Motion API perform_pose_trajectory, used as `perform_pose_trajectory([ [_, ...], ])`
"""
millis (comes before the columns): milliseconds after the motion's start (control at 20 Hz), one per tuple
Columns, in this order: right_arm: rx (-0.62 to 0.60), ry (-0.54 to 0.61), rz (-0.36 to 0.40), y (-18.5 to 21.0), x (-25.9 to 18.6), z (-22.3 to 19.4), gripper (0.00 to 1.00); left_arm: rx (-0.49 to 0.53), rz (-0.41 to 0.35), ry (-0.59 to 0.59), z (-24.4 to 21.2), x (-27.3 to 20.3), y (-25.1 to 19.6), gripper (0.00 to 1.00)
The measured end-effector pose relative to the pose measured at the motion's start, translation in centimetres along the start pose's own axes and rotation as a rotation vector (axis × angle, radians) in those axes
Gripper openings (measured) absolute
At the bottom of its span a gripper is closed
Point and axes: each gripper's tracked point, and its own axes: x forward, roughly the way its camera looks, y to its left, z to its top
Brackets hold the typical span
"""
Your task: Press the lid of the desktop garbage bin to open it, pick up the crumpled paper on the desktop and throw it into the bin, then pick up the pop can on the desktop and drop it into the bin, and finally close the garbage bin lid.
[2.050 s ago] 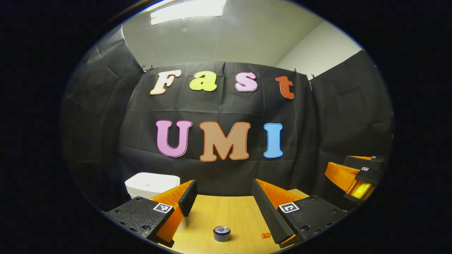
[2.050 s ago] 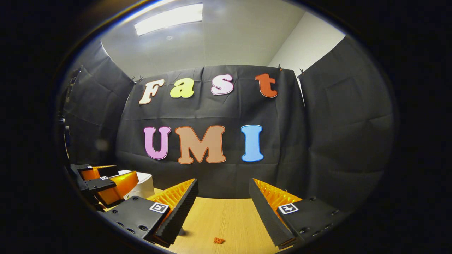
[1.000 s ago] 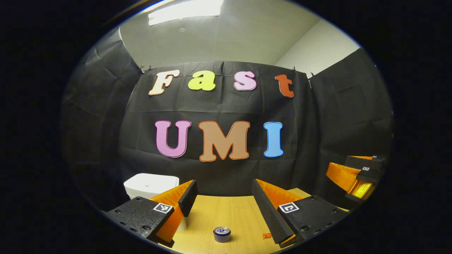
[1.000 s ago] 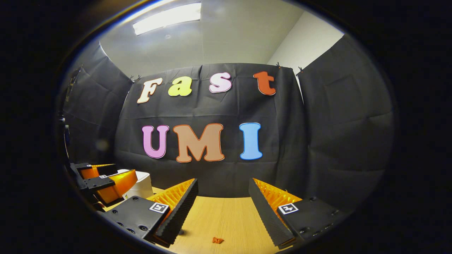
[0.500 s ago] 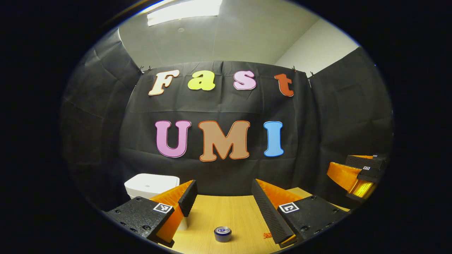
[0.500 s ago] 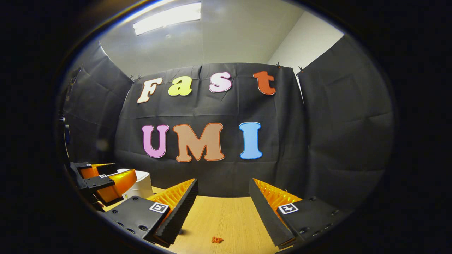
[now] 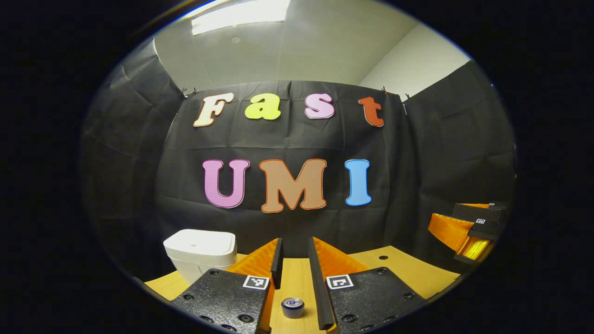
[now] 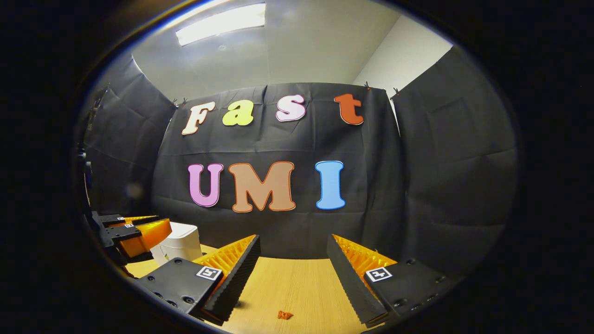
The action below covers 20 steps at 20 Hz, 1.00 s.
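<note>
Left gripper [image 7: 294,264] fingers drawn close, a narrow gap between them, nothing held; it hangs above the table [image 7: 408,271]. Just past the gap, low in the left gripper view, the pop can [image 7: 293,307] stands upright on the wood, top facing up, not touched by either finger. Farther back and to the left sits the white bin [image 7: 199,253], lid down flat. At the right edge of that view the right gripper [image 7: 468,232] shows, well apart from the can. Right gripper [image 8: 292,262] in its own view: fingers spread wide, empty, above the table. Between and below them lies a small orange scrap of crumpled paper [image 8: 284,315] on the wood, touched by nothing. Farther left there, the bin [image 8: 178,248] stands partly behind the left gripper [image 8: 132,234].
</note>
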Motion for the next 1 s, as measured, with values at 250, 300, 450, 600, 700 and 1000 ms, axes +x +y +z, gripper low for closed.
perform_pose_trajectory([
  [250,-0.002,-0.004,0.006,0.1,-0.1,0.0,0.96,-0.031,-0.007,0.04,-1.0,0.2,0.7,0.04],
  [300,-0.005,-0.006,0.006,0.0,-0.2,0.0,0.96,-0.035,-0.002,0.05,-1.1,0.5,1.3,0.0],
  [450,-0.006,-0.005,0.004,0.0,-0.2,-0.2,0.96,-0.038,0.025,0.059,-1.0,1.6,3.7,0.0],
  [600,-0.007,-0.002,-0.002,-0.1,-0.4,-0.4,0.96,0.011,0.092,0.07,-0.7,3.6,8.1,0.0],
  [700,-0.008,0.003,-0.008,-0.2,-0.5,-0.6,0.96,0.023,0.128,0.082,-1.0,5.0,10.9,0.0],
  [1000,-0.025,0.021,-0.029,-0.1,-0.5,-1.4,0.96,0.011,0.228,0.218,-6.4,9.5,19.3,0.0],
])
